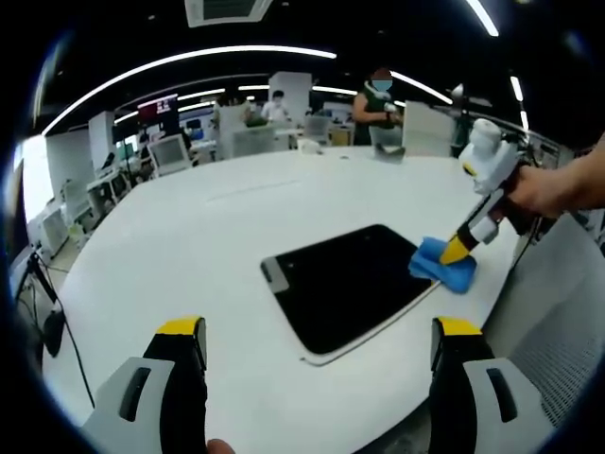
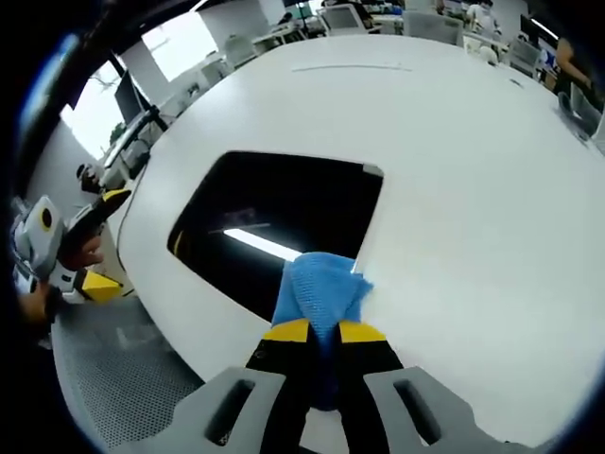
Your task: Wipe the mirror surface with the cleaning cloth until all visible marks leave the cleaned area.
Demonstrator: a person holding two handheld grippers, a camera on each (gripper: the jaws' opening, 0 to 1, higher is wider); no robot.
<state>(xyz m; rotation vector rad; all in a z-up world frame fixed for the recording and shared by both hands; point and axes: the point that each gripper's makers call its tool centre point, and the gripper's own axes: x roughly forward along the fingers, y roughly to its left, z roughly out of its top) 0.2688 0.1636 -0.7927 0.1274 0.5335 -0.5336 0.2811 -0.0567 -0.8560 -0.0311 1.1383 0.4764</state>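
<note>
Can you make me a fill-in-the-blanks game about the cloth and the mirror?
1. The cleaning cloth is the colour ____.
2. The right tool is shut on the ____.
3. The mirror lies flat on a ____ table.
4. The left tool is open and holds ____.

Missing words: blue; cloth; white; nothing

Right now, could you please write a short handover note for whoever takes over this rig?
Right tool: shut on the blue cloth, which is pressed at the mirror's edge.
Left tool: open, holding nothing, hovering back from the mirror over the white table.
Done: cloth gripped and brought to the mirror.
Left: wipe across the surface; I cannot tell what marks are on the dark glass, so check it closely.
</note>
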